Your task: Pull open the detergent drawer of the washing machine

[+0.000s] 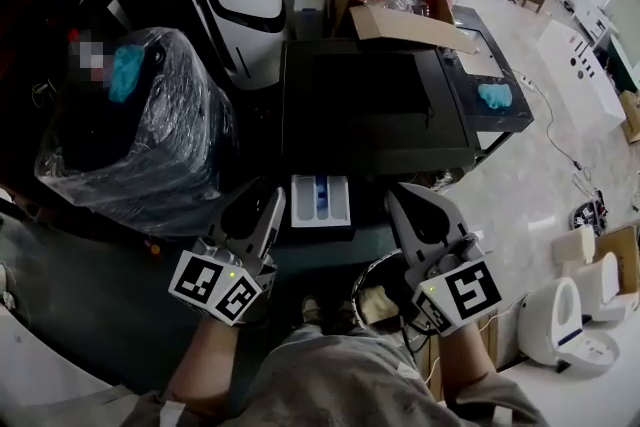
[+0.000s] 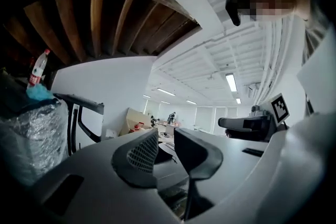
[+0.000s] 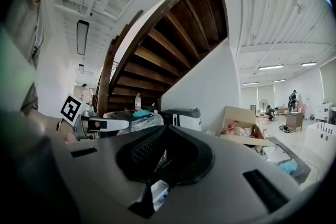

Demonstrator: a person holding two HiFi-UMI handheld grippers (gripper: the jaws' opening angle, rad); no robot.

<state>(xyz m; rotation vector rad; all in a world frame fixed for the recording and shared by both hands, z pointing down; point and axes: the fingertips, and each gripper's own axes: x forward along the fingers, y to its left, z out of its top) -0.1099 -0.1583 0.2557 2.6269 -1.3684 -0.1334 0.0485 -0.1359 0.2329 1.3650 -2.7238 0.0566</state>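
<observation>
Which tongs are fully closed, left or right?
The right tongs: jaws meet at the tips. The left tongs show a gap between theirs, with nothing in it.

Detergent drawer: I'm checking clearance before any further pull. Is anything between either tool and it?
Nothing visible does. In the head view the detergent drawer already juts open from the front of the washing machine. The left tool and right tool flank it, with nothing in the gaps between.
</observation>
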